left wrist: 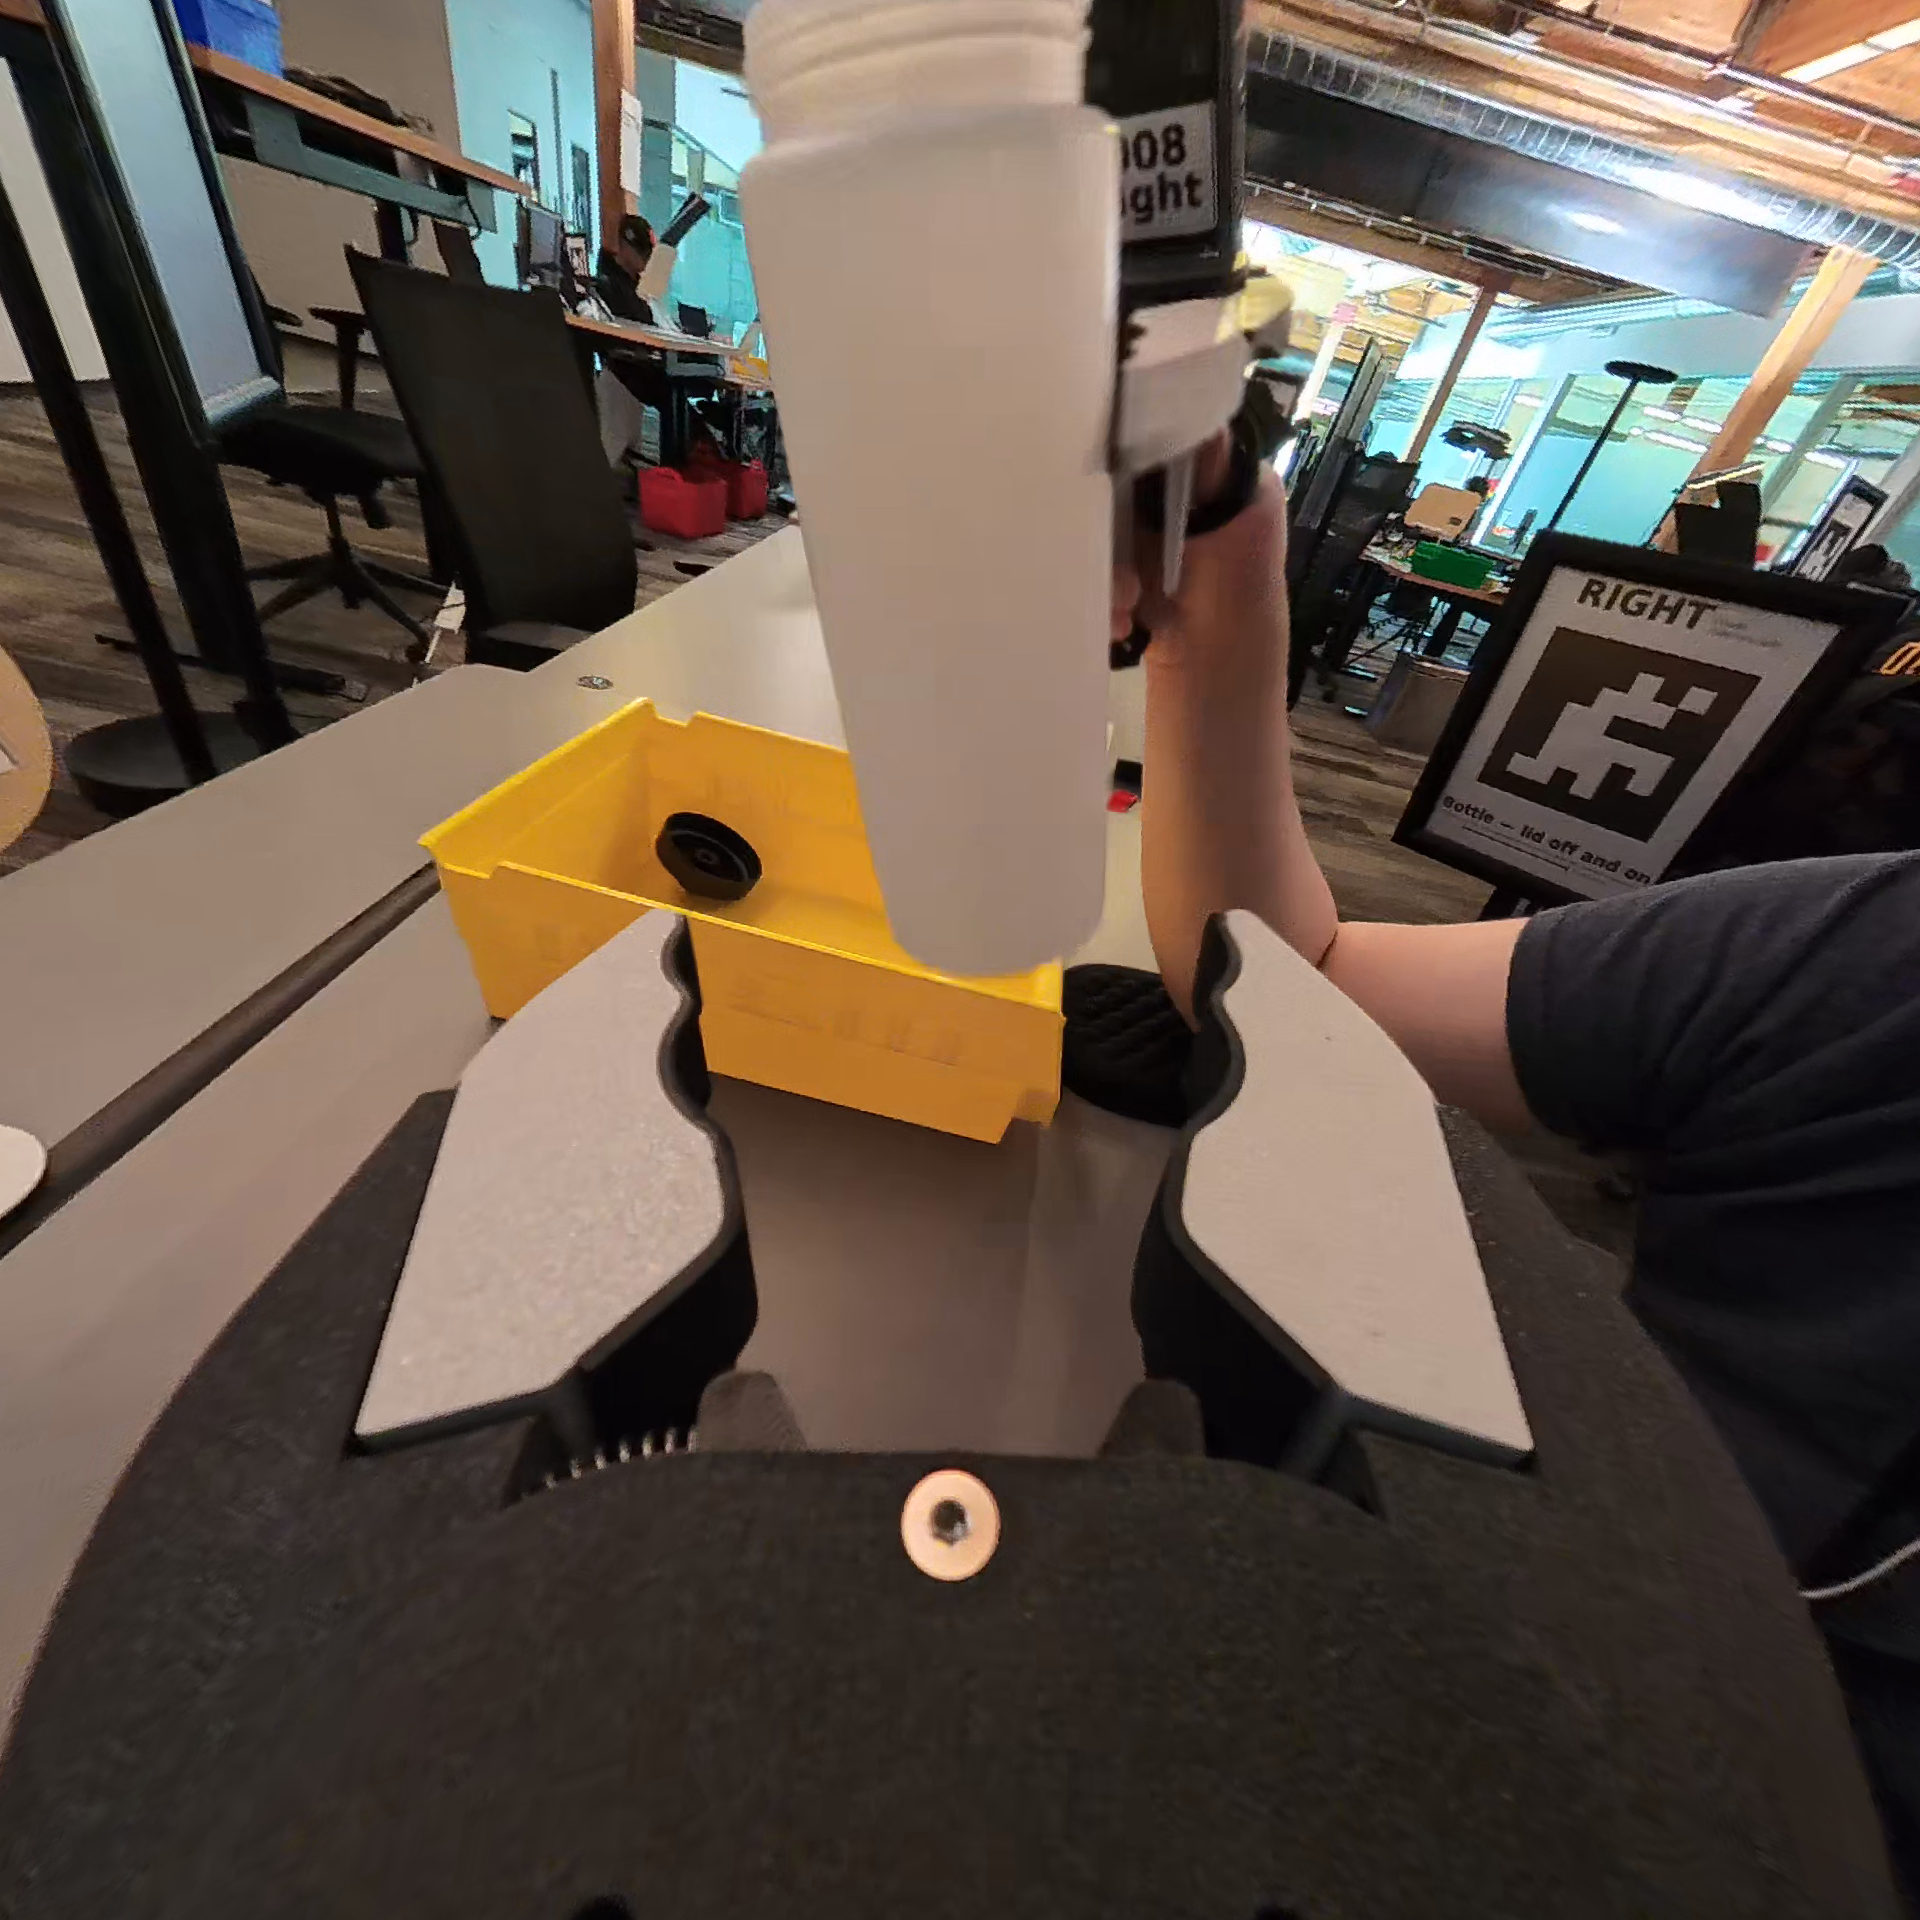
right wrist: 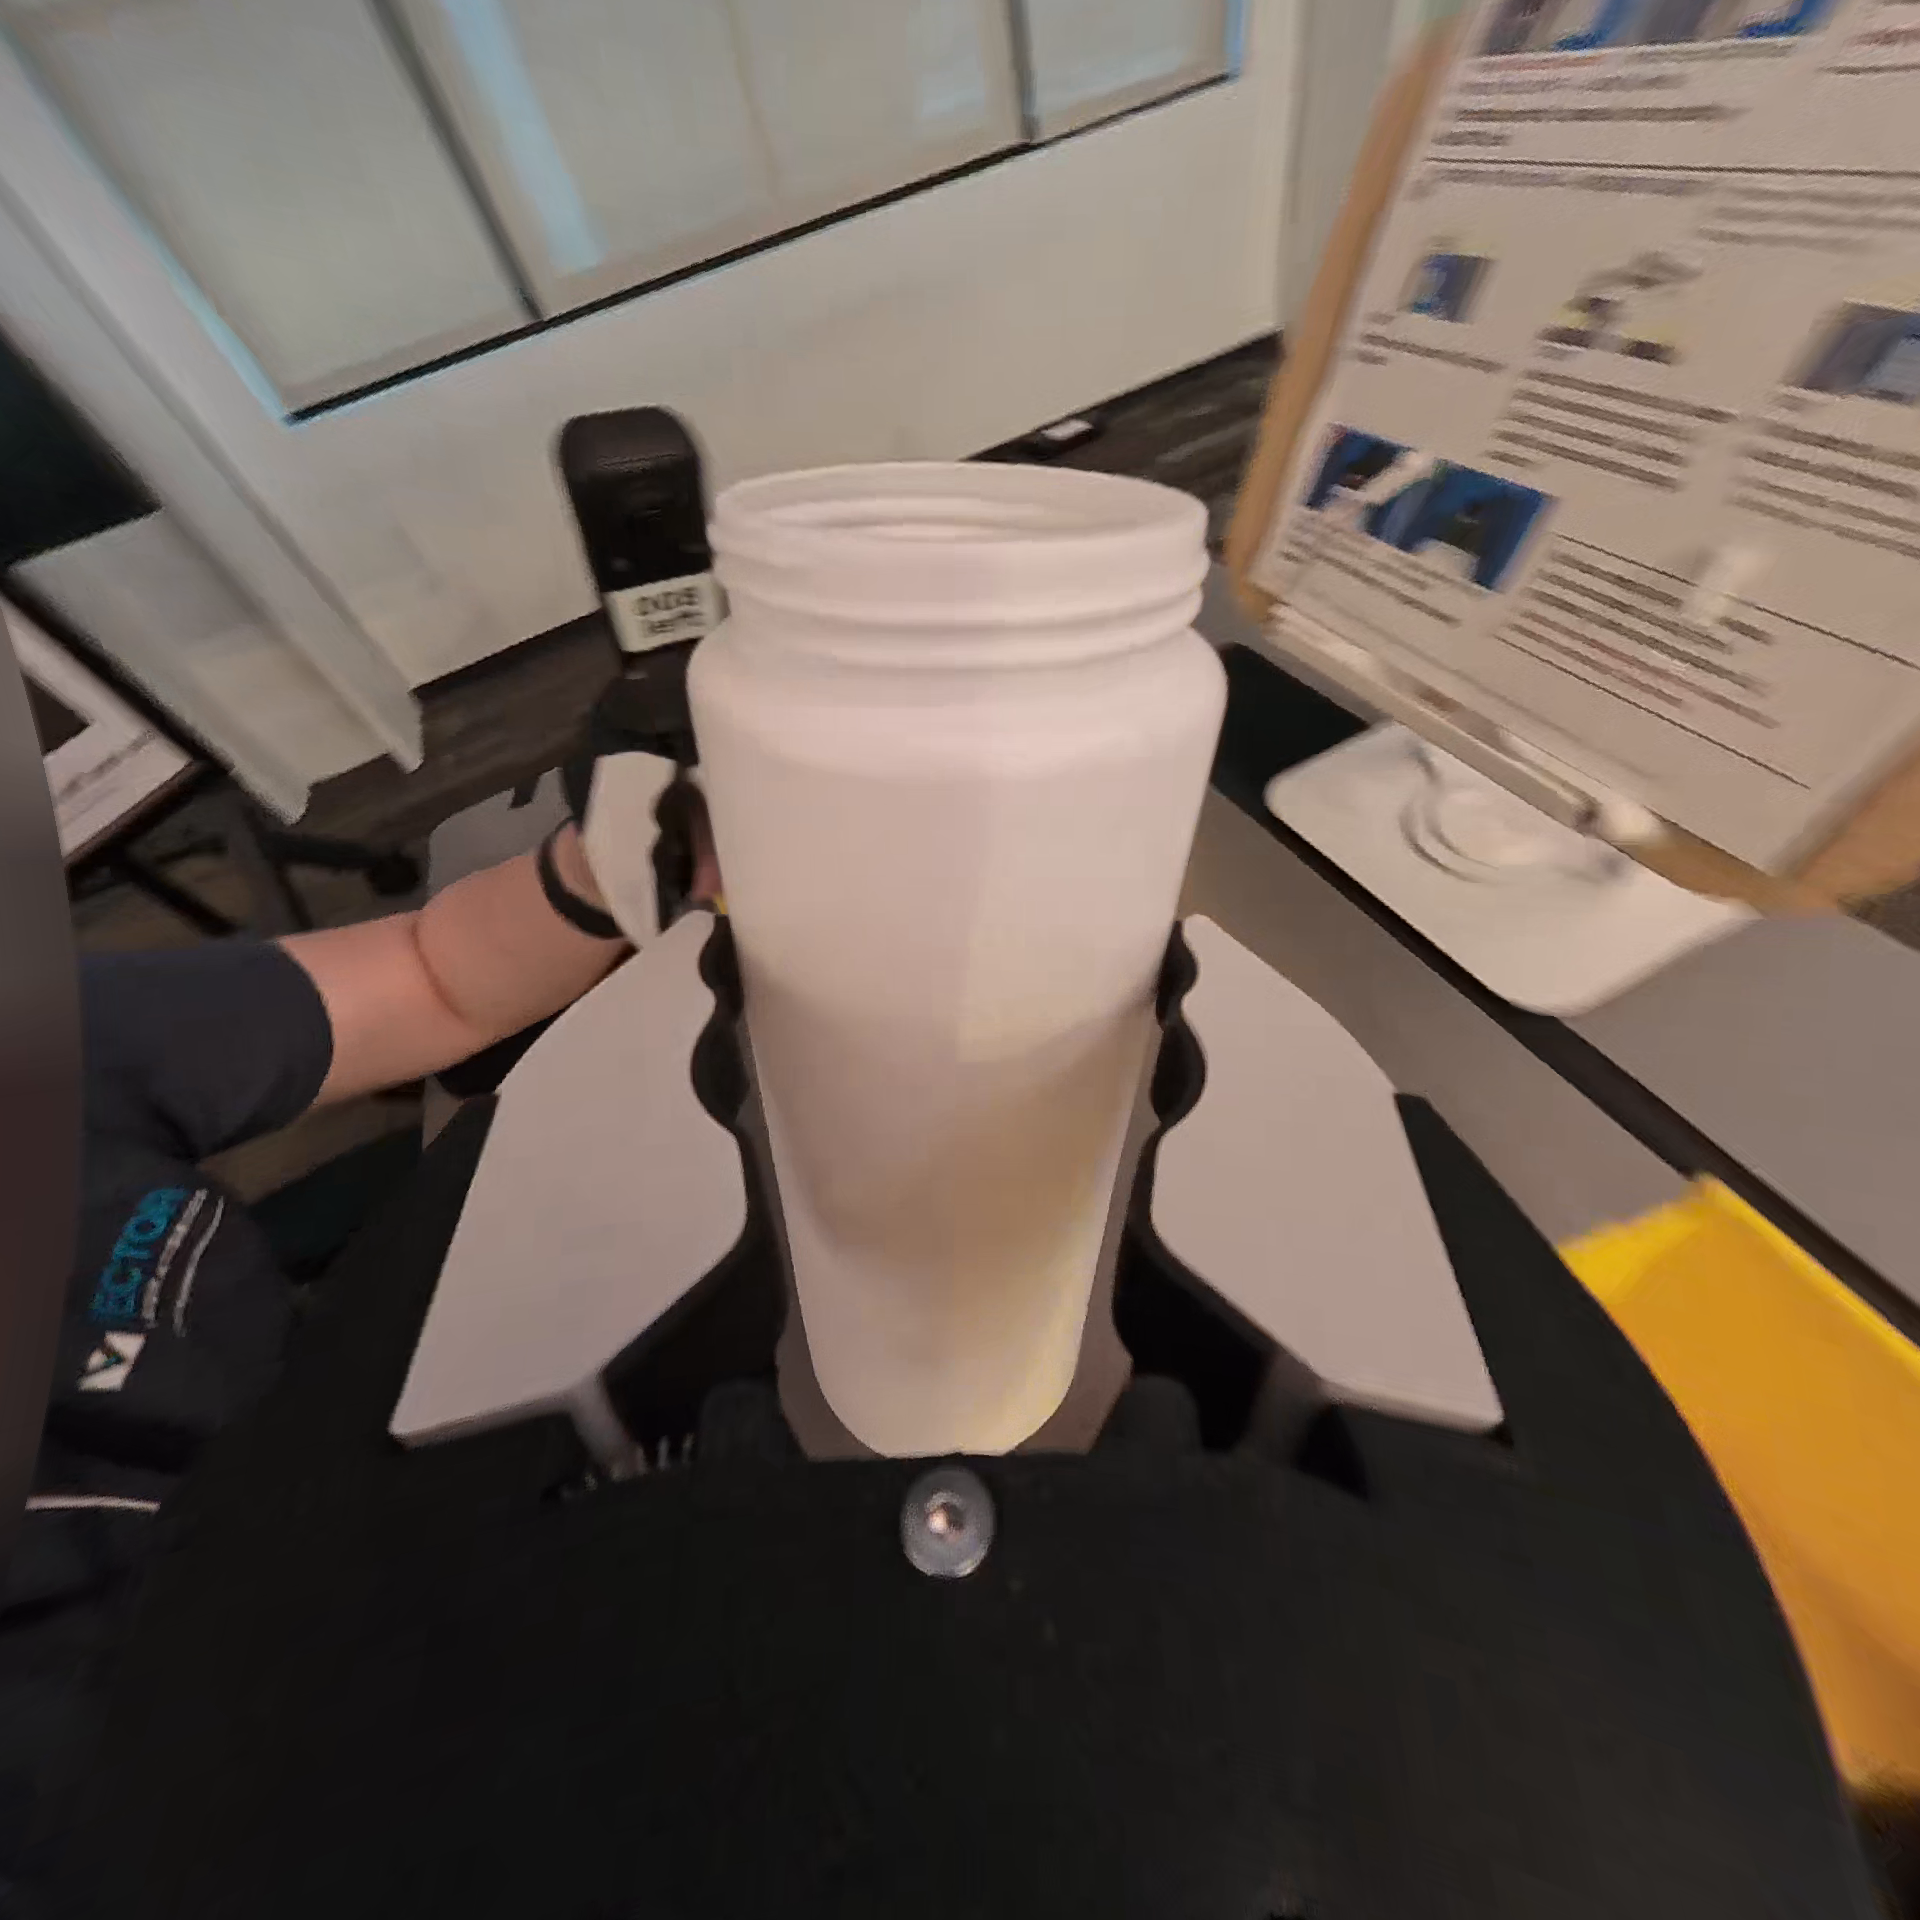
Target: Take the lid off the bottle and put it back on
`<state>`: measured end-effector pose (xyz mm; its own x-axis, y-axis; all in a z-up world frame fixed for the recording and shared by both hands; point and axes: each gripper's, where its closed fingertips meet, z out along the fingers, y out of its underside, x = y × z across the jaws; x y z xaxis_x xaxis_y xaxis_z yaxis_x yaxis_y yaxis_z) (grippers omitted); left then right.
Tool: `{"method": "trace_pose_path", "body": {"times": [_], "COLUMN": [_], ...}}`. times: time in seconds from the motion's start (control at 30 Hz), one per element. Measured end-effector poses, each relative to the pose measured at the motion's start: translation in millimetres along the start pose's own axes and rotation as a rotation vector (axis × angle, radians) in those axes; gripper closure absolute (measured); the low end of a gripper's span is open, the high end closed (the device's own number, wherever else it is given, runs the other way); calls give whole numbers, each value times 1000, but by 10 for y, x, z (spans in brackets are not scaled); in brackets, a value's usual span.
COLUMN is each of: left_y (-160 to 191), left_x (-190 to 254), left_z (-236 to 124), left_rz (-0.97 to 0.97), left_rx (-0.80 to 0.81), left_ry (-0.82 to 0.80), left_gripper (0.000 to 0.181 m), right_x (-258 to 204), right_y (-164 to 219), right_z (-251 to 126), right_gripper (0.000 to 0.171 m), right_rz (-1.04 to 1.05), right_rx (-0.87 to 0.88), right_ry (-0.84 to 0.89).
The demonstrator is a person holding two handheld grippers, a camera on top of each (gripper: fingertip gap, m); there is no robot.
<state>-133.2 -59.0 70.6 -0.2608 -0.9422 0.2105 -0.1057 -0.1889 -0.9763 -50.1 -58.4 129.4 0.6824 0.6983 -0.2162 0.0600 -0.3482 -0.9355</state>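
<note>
Holding the tall white plastic bottle [right wrist: 956,935], uncapped, aloft, the right tongs [right wrist: 951,997] clench its body; the left tongs [left wrist: 951,997] gape empty over the tabletop [left wrist: 260,935], so next comes fetching the round black lid [left wrist: 708,854] from the yellow plastic bin [left wrist: 831,1023]

An open office with black chairs [left wrist: 499,447], wood-plank floor [left wrist: 62,540], timber posts [left wrist: 1787,353] and grey tabletop [left wrist: 208,894].
</note>
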Motion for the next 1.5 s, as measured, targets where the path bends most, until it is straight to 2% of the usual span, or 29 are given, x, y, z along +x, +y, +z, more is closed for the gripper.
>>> {"method": "trace_pose_path", "body": {"times": [0.1,0.23,0.37,0.5,0.87,1.03,1.23,1.5], "left_y": [36,74,60,57,164,204,214,66], "left_x": [-22,-76,-115,-134,-160,-170,-201,-252], "left_z": [-41,-99,-164,-208,-189,-182,-210,-387], "left_rz": [-16,-22,-27,-12,-18,-14,-20,-1], "left_rx": [-57,-113,-125,-144,-204,-226,-237,-202], "left_ry": [-14,-50,-72,-90,-91,-93,-103,-148], "left_gripper": [94,97,99,99,99,99,99,99], "right_x": [495,1154,1478,1730,1945,1944,1966,1906], "right_y": [148,679,1186,1651,2245,2375,2368,1920], "right_z": [-355,-594,-534,-459,-275,-270,-318,-315], "right_gripper": [93,93,93,93,94,94,94,102], "right_rz": [132,359,576,689,788,820,708,549], "right_rx": [-53,-247,-417,-594,-813,-871,-928,-777], "right_ry": [209,411,401,458,549,554,588,553]}}
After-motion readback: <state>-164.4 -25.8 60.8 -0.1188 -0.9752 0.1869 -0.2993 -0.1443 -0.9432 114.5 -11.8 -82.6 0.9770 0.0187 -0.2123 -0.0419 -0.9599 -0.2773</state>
